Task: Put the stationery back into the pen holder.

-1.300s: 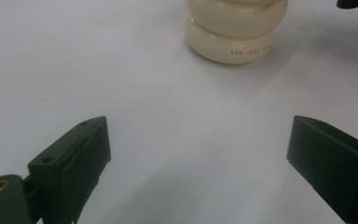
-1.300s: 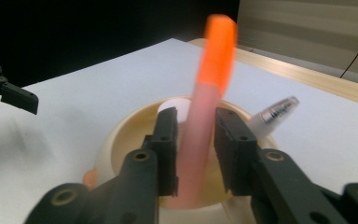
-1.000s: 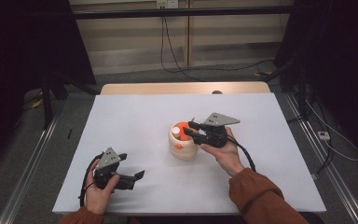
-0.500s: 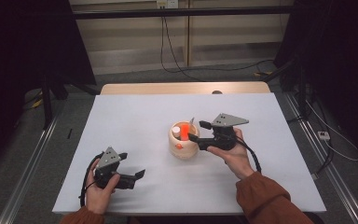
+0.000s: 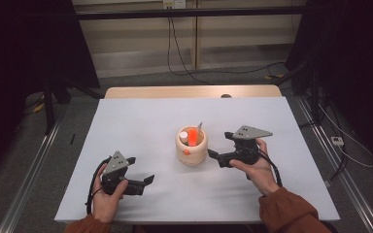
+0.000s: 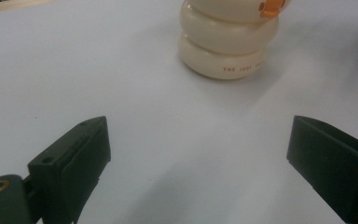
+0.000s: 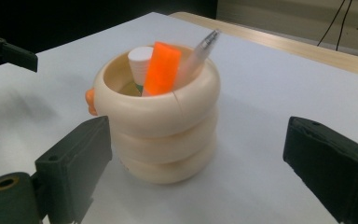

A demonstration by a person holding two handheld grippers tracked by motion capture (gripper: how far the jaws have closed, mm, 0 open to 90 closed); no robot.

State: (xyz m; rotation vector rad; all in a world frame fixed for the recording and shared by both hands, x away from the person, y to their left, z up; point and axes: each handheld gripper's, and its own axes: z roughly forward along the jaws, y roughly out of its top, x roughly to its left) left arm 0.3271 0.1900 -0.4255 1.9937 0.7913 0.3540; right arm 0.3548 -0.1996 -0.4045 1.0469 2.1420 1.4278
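From the high view: one cream holder (image 5: 191, 147) stands near the middle of the white desk (image 5: 141, 121), and two claws are out, one per hand. Three things stand up inside the holder: a white cylinder (image 5: 183, 135), an orange marker (image 5: 193, 137) and a clear pen (image 5: 199, 128). The right claw (image 5: 213, 148) sits just right of the holder, jaws apart and empty, palm turned up beneath it. The left claw (image 5: 141, 171) rests low at the near left, well apart from the holder, hand wrapped around it.

Left gripper view now: one holder (image 6: 230, 39), three stacked cream rings with small red lettering on the lowest and an orange knob at the top. Both black jaws spread wide over bare desk, gripping nothing.

Right gripper view: the holder (image 7: 161, 116) stands upright between the wide-open jaws, close but untouched. Count again: one white cylinder (image 7: 140, 61), one orange marker (image 7: 162, 68), one pen (image 7: 198, 52) leaning on the rim.
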